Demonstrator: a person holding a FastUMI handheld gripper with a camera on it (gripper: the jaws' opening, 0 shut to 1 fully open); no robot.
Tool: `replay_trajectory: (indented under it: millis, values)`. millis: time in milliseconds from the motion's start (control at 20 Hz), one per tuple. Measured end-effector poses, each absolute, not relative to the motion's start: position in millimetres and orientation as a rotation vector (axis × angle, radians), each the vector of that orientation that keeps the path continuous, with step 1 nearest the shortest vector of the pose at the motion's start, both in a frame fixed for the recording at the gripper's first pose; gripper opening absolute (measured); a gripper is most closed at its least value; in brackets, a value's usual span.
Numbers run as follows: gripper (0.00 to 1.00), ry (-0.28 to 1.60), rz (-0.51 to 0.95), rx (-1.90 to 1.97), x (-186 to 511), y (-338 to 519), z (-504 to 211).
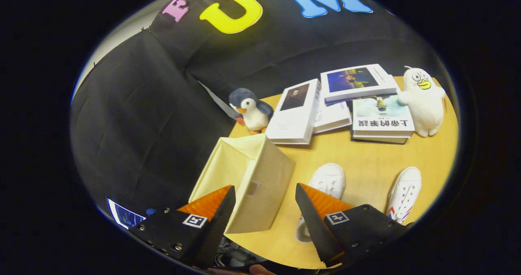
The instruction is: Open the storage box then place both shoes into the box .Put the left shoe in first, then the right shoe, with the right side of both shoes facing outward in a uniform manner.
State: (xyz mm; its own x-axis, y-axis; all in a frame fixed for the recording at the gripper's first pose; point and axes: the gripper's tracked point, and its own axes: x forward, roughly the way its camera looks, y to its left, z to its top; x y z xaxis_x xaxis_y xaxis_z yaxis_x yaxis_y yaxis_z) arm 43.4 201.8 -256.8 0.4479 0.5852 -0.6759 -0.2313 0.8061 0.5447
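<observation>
A cream fabric storage box point(248, 177) stands on the wooden table point(366, 165), just ahead of and between my fingers, its top open and its inside showing. My gripper point(265, 193) hangs above it, open, with nothing held. One white shoe point(327, 181) lies right of the box, partly hidden behind my right finger. A second white shoe point(405, 193), with red and blue stripes on its side, lies further right.
Beyond the box lie several books point(297, 112) in a loose spread. A penguin plush point(252, 110) stands at the table's far left corner and a white duck plush point(423, 100) at the far right. The table's edge runs close beside the box on the left.
</observation>
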Motion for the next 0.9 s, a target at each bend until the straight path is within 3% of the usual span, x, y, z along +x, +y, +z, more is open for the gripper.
replay_trajectory:
  millis: [900]
  values:
    - [0.88, 1.343, 0.381, 0.013, 2.1, 137.8, -423.0]
